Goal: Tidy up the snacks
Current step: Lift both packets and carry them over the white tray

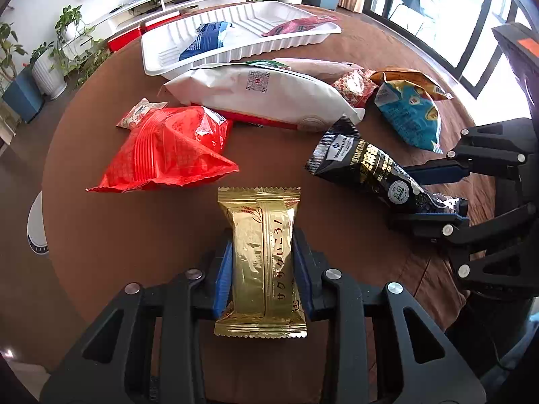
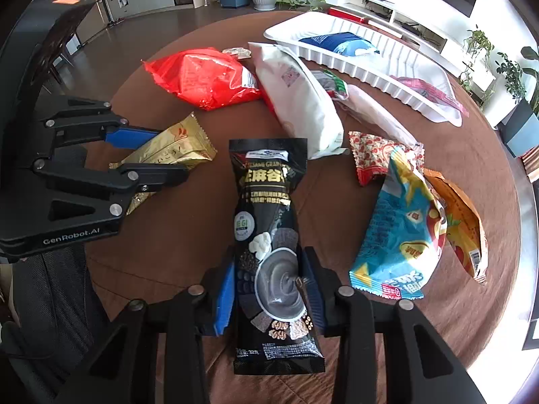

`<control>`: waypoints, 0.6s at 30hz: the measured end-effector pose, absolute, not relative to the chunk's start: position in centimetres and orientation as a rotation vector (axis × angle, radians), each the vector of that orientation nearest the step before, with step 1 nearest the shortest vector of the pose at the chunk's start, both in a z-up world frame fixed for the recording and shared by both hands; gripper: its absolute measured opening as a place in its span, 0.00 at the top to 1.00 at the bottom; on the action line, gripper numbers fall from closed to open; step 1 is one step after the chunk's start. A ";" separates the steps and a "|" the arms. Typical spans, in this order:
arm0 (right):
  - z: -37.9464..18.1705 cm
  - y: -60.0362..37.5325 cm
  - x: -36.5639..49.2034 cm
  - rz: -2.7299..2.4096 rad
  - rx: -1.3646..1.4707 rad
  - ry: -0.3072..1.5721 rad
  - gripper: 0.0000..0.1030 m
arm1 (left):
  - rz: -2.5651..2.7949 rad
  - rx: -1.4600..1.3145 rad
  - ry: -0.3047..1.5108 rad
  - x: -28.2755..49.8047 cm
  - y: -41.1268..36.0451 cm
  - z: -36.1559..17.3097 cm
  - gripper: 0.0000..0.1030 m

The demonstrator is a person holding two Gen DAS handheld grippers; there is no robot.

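The left gripper has its jaws closed on a shiny gold foil snack packet with zigzag-crimped ends, a lengthwise back seam and red Japanese lettering along that seam. The packet's long axis runs straight out along the fingers, its far crimped end pointing toward the white ribbed plastic tray at the back of the round brown bench. The blue finger pads press its two long sides around mid-length.

The right gripper has its jaws clamped on a tall black glossy sesame-cereal pouch printed with gold characters, a grey bowl of paste and small heaps of grains. This pouch also lies lengthwise along the fingers, its top edge pointing away toward the large white pillow-shaped bag; the pads hold its lower half.

Both grippers sit low over the near side of the bench, side by side, the left one angled in toward the right as seen from the right wrist camera.

Inside the tray lie a dark blue snack bag and a red-pink packet. Loose on the bench are a crumpled red plastic bag, a light blue chip bag touching an orange bag, and a small red patterned wrapper.
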State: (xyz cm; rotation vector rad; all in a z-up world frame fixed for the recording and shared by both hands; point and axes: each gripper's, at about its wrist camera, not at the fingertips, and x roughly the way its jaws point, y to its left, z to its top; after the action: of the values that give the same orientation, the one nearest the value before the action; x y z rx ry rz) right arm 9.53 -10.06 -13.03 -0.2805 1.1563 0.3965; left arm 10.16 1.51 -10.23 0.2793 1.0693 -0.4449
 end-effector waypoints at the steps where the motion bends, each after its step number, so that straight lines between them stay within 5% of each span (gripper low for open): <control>1: -13.0 -10.0 9.5 0.398 -0.284 1.156 0.67 | -0.447 0.277 1.069 10.1 1.5 -10.2 0.72; 6: -12.9 -9.6 9.3 0.400 -0.286 1.137 0.80 | -0.472 0.232 1.057 9.7 1.8 -10.2 0.73; 18: -10.6 -12.4 7.3 0.443 -0.052 1.097 0.82 | -0.538 0.025 1.039 8.2 4.1 -8.7 0.73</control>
State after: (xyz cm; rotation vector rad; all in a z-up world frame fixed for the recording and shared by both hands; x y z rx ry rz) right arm 7.34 -12.37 -10.64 -0.0521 1.0973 0.4433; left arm 8.18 4.11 -8.68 0.0247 1.0388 -0.5383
